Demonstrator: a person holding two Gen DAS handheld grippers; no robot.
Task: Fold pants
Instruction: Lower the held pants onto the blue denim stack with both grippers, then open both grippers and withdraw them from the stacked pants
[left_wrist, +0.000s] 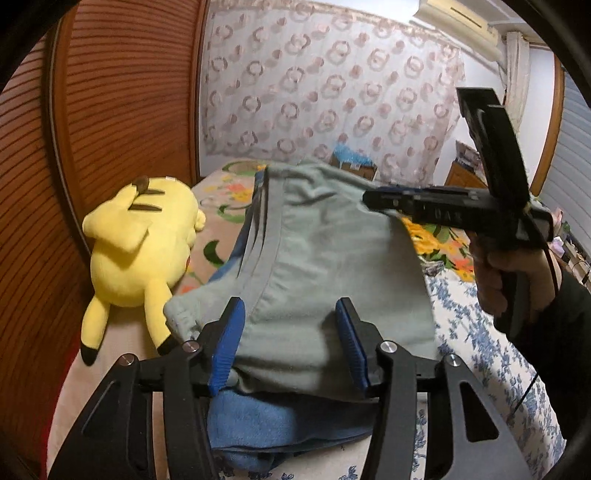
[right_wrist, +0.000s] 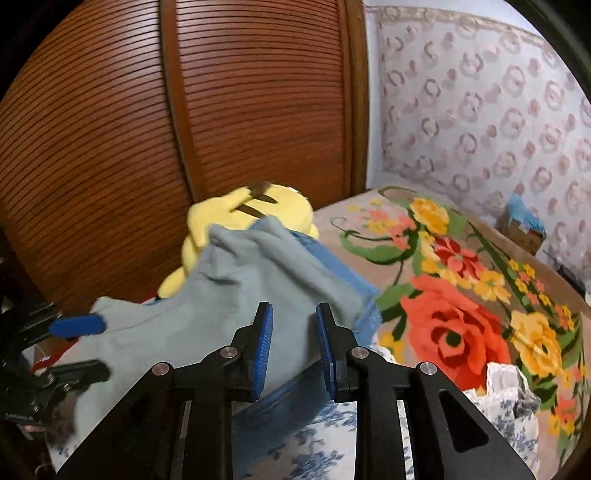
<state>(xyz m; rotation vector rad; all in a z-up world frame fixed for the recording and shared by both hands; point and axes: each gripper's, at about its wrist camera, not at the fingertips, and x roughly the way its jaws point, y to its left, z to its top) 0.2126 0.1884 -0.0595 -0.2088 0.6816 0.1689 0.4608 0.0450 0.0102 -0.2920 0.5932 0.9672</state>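
Where pants (left_wrist: 325, 258) overlap, toy (right_wrist: 255, 210) half-hidden.

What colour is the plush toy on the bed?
The plush toy is yellow with dark brown stripes; clearest in the left wrist view.

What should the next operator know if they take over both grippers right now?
Left gripper: open, with pants fabric lying between its pads but not pinched.
Right gripper: open, narrower gap, over the far edge of the same pants; nothing held.
Pants: on the bed, doubled over, with the grey-green side on top and a blue layer showing underneath. The yellow plush toy lies right beside them, against the wooden doors.
Done: a fold appears to have been laid down and let go.
Left: the top layer is wrinkled and its edges are uneven, so it probably needs smoothing and perhaps another fold.
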